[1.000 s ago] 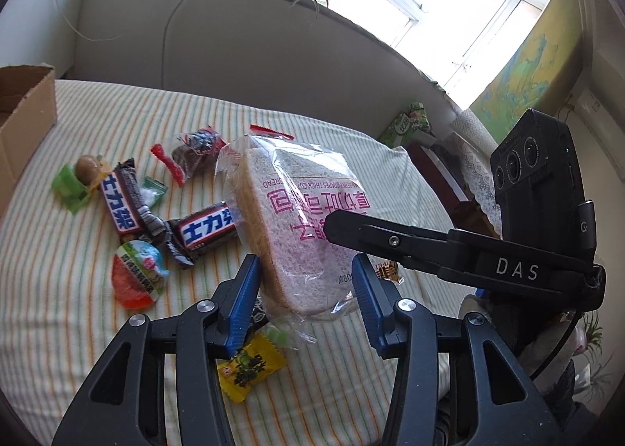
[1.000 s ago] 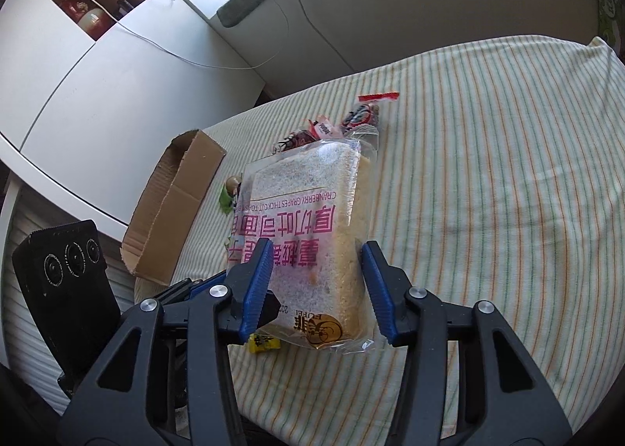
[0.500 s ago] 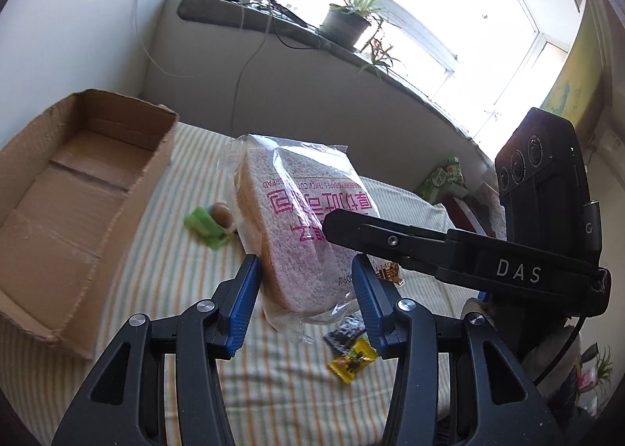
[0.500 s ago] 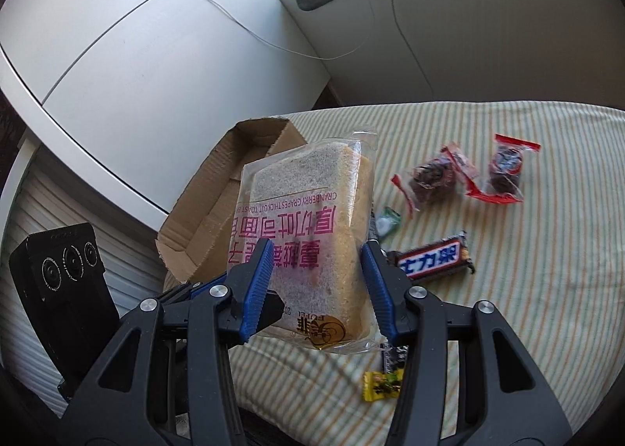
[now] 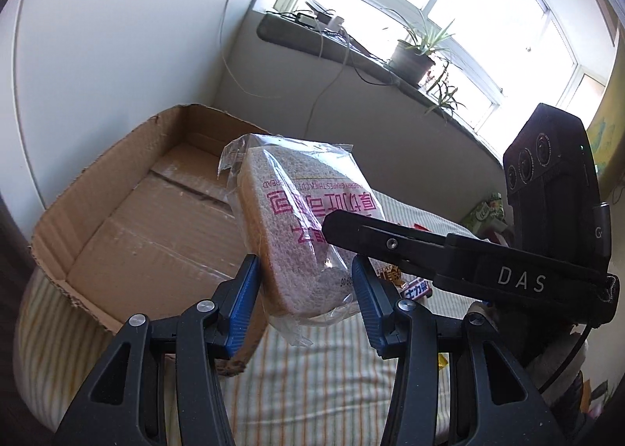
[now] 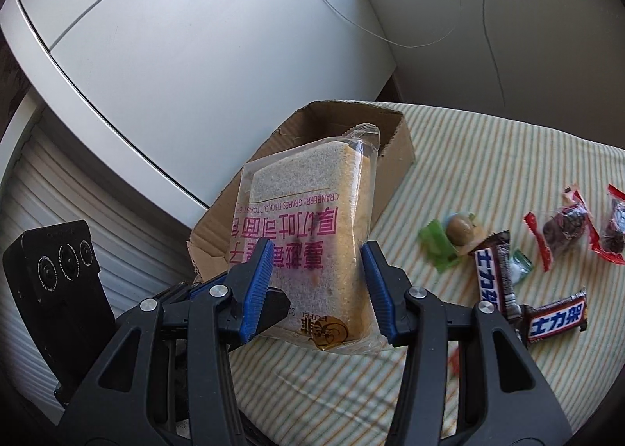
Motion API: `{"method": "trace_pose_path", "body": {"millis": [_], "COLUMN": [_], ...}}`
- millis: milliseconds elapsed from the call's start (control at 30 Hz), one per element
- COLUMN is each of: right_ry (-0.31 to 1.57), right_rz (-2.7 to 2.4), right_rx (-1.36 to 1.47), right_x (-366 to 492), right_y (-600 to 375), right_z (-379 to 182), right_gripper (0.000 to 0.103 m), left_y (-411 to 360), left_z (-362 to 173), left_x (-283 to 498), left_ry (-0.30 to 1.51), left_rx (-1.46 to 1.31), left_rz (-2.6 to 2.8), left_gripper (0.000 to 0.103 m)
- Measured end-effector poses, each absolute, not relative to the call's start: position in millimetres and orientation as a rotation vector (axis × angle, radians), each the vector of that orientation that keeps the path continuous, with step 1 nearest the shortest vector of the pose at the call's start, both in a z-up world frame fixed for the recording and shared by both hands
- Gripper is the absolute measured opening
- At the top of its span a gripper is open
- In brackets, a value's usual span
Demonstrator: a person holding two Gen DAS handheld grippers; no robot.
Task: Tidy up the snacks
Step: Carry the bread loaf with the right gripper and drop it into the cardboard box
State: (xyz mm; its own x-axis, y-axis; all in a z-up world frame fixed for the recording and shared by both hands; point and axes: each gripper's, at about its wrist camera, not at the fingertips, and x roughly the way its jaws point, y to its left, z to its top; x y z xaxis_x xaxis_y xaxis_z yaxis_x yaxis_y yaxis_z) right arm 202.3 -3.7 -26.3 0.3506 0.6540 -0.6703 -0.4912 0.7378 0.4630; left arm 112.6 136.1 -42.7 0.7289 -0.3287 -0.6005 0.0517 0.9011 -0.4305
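Striped green-and-cream cloth covers the surface. Held above it, just before the open brown cardboard box, is the clear plastic bag of sliced toast, printed in pink "CRANBERRY GRAPES THICK CUT TOAST". The left gripper and right gripper both clamp its lower end between blue ribbed pads. Right of the box lie two brown "士力架" bars, a green-wrapped sweet and red-edged packets.
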Motion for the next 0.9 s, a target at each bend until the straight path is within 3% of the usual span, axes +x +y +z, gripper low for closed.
{"method": "trace_pose_path", "body": {"millis": [800,900], "right_ry": [1.031,1.023], "right_rz": [0.808,0.802], "right_rx": [0.121,0.102], "right_x": [222.2,220.6], "right_y": [68.4,70.1], "right_z": [-51.5,-50.5], "right_gripper": [0.050,0.061], "left_y": [192.8,192.3], "left_z": [-63.9,-65.3], "left_x": [121.2,123.0], "left_ry": [0.762,0.769], "left_rx": [-0.430,-0.388], "left_rz": [-0.079,-0.038], "left_gripper": [0.048,0.046]}}
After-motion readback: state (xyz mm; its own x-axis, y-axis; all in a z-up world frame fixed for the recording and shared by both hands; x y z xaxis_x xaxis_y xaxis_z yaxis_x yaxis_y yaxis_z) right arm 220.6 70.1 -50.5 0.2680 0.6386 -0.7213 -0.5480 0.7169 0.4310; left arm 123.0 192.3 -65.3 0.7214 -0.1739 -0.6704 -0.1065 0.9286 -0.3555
